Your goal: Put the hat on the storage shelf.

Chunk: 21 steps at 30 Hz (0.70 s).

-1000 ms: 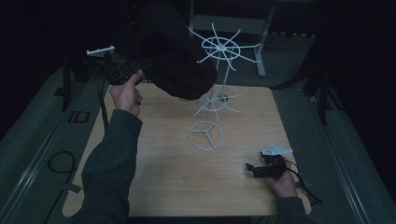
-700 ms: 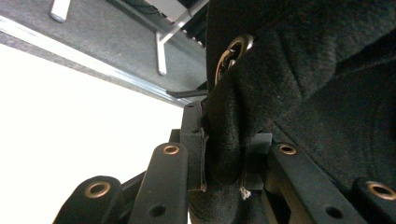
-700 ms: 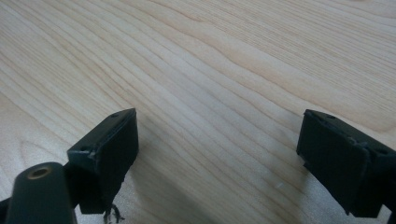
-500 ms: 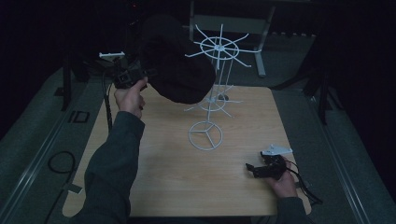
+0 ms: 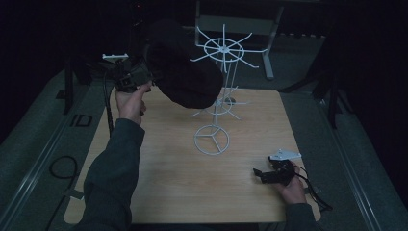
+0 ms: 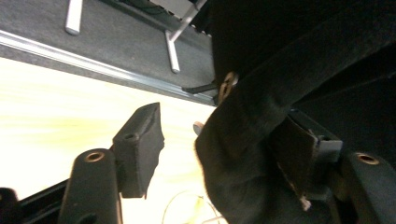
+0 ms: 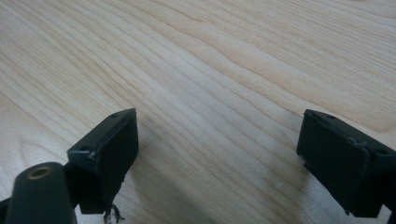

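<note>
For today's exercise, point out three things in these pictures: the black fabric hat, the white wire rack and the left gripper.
black fabric hat [image 5: 185, 72], high view, on its rounded crown
white wire rack [image 5: 211, 139], high view, on its ring base
left gripper [image 6: 224, 154], left gripper view, midway between its fingertips

From the high view we see a very dark room, and only the wooden table [image 5: 163, 168] in the middle catches a little light. In the left gripper view the table glows so bright at the left that it looks washed out, and the dark cloth [image 6: 261, 140] at the right is soft and blurry. In the right gripper view the wood is bright and sharp, with soft shadows low in the frame.
</note>
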Motion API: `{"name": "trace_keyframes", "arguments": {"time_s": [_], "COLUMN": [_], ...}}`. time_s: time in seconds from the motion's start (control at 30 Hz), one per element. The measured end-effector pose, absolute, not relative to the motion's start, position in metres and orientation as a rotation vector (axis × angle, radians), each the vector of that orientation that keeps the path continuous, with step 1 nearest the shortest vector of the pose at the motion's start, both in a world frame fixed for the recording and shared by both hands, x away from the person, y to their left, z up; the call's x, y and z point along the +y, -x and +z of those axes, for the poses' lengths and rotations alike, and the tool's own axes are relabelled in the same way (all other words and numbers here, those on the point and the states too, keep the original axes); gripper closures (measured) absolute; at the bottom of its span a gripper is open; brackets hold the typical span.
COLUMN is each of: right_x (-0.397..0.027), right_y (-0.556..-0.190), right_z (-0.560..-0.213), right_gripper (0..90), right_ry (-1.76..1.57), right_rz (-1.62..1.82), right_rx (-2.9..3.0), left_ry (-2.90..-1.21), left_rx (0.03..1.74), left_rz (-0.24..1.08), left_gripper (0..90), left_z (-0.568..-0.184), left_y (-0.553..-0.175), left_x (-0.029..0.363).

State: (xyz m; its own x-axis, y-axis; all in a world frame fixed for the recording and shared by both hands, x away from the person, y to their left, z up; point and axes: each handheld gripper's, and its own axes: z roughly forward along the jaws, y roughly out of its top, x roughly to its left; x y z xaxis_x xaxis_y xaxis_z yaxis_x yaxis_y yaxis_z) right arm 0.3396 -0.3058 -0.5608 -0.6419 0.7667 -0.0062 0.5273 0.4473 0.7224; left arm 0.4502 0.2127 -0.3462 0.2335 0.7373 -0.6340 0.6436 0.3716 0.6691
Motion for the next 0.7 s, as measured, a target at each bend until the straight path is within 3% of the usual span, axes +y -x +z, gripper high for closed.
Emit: {"name": "trace_keyframes", "arguments": {"time_s": [0.7], "right_x": [-0.306], "right_y": [-0.339], "right_z": [-0.561], "right_gripper": [12.6], "right_ry": [-1.103], "right_rz": [1.007], "right_rx": [2.371], "left_ry": [-1.396], "left_rx": [1.430], "left_rz": [0.212], "left_gripper": [33.8], "left_z": [-0.338], "left_y": [-0.436], "left_x": [0.214]}}
